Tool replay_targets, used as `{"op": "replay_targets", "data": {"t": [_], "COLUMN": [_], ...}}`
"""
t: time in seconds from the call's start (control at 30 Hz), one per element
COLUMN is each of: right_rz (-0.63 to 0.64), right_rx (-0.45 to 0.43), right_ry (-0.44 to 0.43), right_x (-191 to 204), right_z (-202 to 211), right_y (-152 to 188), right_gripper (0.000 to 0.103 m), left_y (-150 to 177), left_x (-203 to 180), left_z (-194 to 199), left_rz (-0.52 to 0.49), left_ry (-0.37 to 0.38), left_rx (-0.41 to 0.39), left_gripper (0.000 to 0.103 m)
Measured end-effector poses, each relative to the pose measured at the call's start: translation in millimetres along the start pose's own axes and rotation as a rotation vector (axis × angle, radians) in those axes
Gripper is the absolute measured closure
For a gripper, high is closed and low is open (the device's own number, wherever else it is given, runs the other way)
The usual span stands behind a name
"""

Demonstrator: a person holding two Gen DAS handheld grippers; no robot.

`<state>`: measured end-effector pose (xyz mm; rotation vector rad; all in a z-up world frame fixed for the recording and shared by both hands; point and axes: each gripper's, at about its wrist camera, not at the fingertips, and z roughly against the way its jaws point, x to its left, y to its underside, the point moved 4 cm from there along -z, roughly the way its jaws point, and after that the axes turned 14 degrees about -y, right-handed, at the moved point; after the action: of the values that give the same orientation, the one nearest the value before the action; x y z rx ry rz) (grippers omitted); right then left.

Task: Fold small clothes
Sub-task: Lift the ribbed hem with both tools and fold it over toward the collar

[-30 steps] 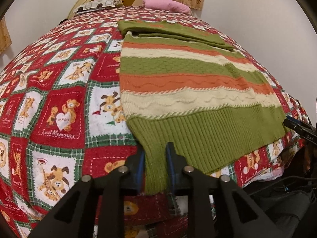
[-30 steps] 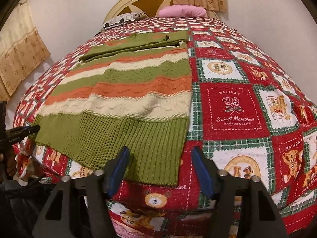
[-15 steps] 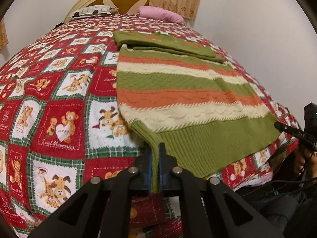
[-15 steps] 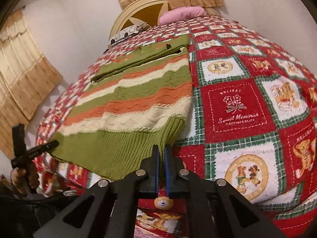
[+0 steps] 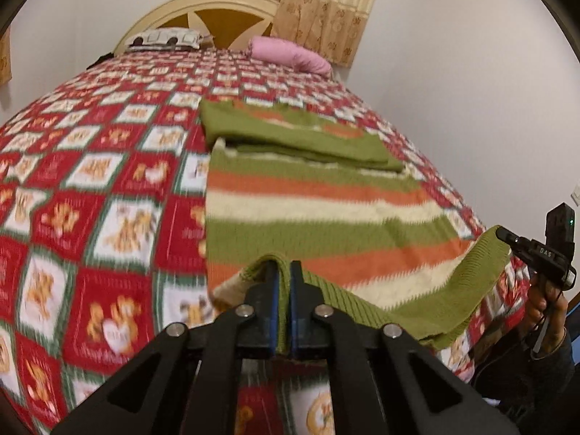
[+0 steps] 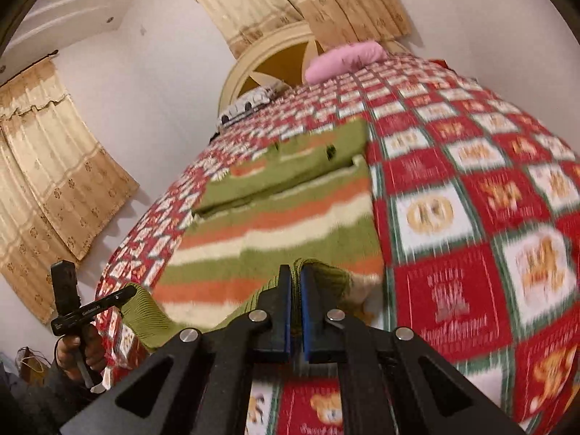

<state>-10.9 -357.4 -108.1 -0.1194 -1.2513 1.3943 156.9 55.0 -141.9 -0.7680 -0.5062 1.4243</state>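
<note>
Both hem corners pinched and lifted off the bed.

A second ago both sets of jaws stood open around the ribbed green hem of the green, orange and cream striped knitted sweater point(image 5: 311, 210); now the left gripper point(image 5: 284, 272) is clenched on the hem's left corner and the right gripper point(image 6: 295, 277) on its right corner, and the hem has risen off the red patchwork teddy-bear quilt point(image 5: 90, 217), sagging between them. The rest of the sweater lies flat on the quilt, sleeves folded across the far end. Judging by this, the bottom-to-top fold is starting; the hem likely travels toward the pink pillow point(image 5: 290, 54).
</note>
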Motion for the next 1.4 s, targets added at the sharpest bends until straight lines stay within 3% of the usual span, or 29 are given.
{"op": "replay_targets", "data": {"t": [0.47, 0.97, 1.0, 1.03, 1.33, 1.37, 1.4], "right_rz": [0.087, 0.108, 0.104, 0.092, -0.040, -0.047, -0.059], "right_rx": [-0.098, -0.080, -0.073, -0.064, 0.051, 0.070, 0.102], "right_ry": [-0.014, 0.013, 0.018, 0.020, 0.093, 0.106, 0.114], "right_x": [10.5, -8.0, -11.8, -16.5, -87.3, -94.1, -104.4], "right_z": [-19.5, -79.5, -86.6, -94.8, -182.2, -193.2, -208.4], "right_y": [-93.7, -182.3, -187.8, -193.1, -209.8, -209.7, -209.6], "right_gripper": [0.099, 0.100, 0.099, 0.100, 0.099, 0.099, 0.099], "left_y": [-82.1, -166.0, -170.9, -171.1, -168.2, -166.8, -165.9], "left_x": [14.7, 17.0, 17.1, 16.2, 21.7, 21.2, 20.0], "left_z": [-6.3, -51.4, -59.5, -66.5, -162.9, -171.5, -176.2], "left_rz": [0.076, 0.074, 0.071, 0.048, 0.016, 0.011, 0.005], "left_ry": [0.014, -0.022, -0.034, -0.026, -0.113, -0.126, -0.138], "left_rx": [-0.088, -0.105, -0.099, -0.028, 0.119, 0.129, 0.137], "left_gripper": [0.098, 0.098, 0.098, 0.098, 0.098, 0.097, 0.090]}}
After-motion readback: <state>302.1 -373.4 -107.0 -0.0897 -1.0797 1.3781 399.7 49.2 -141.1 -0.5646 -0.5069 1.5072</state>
